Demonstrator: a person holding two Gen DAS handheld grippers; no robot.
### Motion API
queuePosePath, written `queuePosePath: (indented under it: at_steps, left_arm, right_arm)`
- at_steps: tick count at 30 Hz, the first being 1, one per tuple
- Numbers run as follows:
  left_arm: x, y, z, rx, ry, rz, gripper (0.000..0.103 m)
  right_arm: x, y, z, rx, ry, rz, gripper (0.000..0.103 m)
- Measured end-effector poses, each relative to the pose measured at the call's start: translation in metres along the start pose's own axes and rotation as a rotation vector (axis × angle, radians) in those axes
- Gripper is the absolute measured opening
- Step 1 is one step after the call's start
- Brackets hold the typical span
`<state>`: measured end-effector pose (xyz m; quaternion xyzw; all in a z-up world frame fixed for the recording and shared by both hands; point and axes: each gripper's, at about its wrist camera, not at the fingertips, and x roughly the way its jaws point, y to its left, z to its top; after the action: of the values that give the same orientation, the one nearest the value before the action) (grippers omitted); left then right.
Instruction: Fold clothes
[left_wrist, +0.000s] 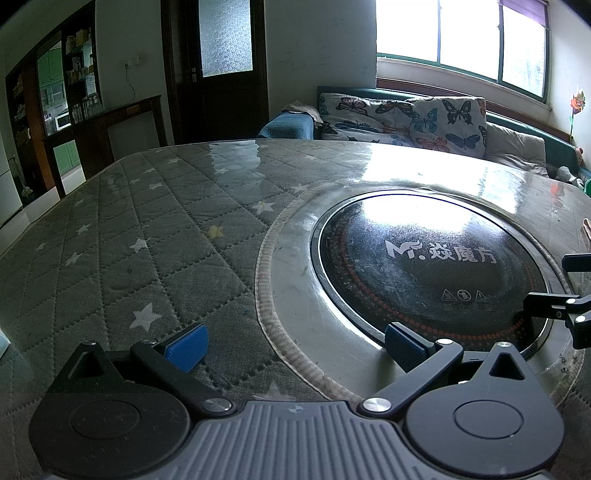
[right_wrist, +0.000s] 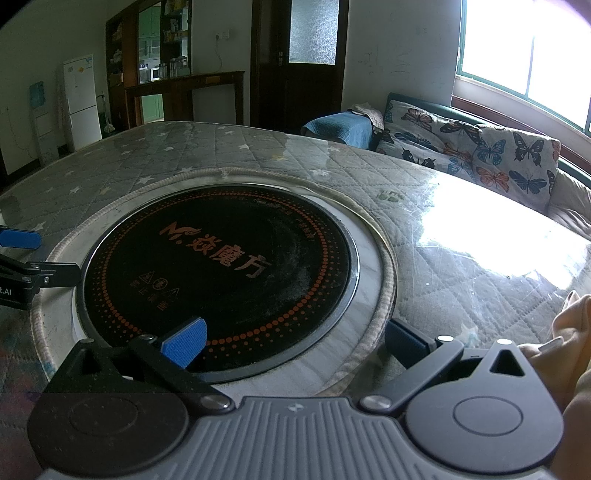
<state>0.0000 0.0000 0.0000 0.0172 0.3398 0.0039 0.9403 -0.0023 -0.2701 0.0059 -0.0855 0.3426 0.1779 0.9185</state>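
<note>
A: Daylight is coming strongly through the window (right_wrist: 532, 55) and is shining on the table (left_wrist: 129, 229), which is wearing a quilted cover with white stars under a clear sheet. So, how far are you with the folding?

B: I am only starting, I think. Nothing folded is lying anywhere that I can see. I am holding my left gripper (left_wrist: 295, 343) over the table with its blue pads wide apart, and nothing is sitting between them. My right gripper (right_wrist: 295, 341) is standing the same way, fully spread and empty. Both are pointing down toward the round black cooktop (right_wrist: 221, 269) that is sitting in the middle of the table.

A: And where are the clothes?

B: I am seeing only one piece, a pale peach garment (right_wrist: 569, 332), lying at the right edge of the table, just beside my right gripper. In the left view only a very small tip of it is showing at the far right.

A: How is it looking?

B: It is looking soft and crumpled, bunched in loose folds, not spread flat. What kind of garment it is, I cannot tell, because most of it is outside the picture.

A: So what is remaining?

B: Everything, as I judge: taking it, spreading it on the table, and folding it.
</note>
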Motion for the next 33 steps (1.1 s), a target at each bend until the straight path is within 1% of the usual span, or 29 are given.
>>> queuePosePath:
  at_steps: [12, 16, 20, 26, 30, 33]
  left_arm:
    - [-0.001, 0.001, 0.001, 0.003, 0.0, 0.003, 0.103]
    - [-0.001, -0.001, 0.001, 0.007, 0.001, 0.009, 0.103]
    - [-0.002, -0.005, 0.003, 0.005, 0.012, 0.017, 0.103]
    - [-0.011, -0.02, 0.003, 0.03, 0.01, -0.009, 0.103]
    - [-0.022, -0.033, 0.005, 0.051, 0.009, -0.055, 0.103]
    - [-0.031, -0.041, 0.006, 0.06, -0.005, -0.069, 0.103]
  right_arm:
    - [-0.001, 0.0, 0.0, 0.002, -0.002, 0.002, 0.103]
    - [-0.011, -0.004, -0.002, 0.021, -0.018, 0.0, 0.103]
    - [-0.025, -0.001, -0.006, -0.021, -0.04, -0.022, 0.103]
    - [-0.049, -0.002, -0.014, -0.021, -0.045, -0.007, 0.103]
    - [-0.07, -0.002, -0.021, -0.011, -0.064, -0.015, 0.103]
    - [-0.087, -0.004, -0.027, 0.009, -0.077, -0.028, 0.103]
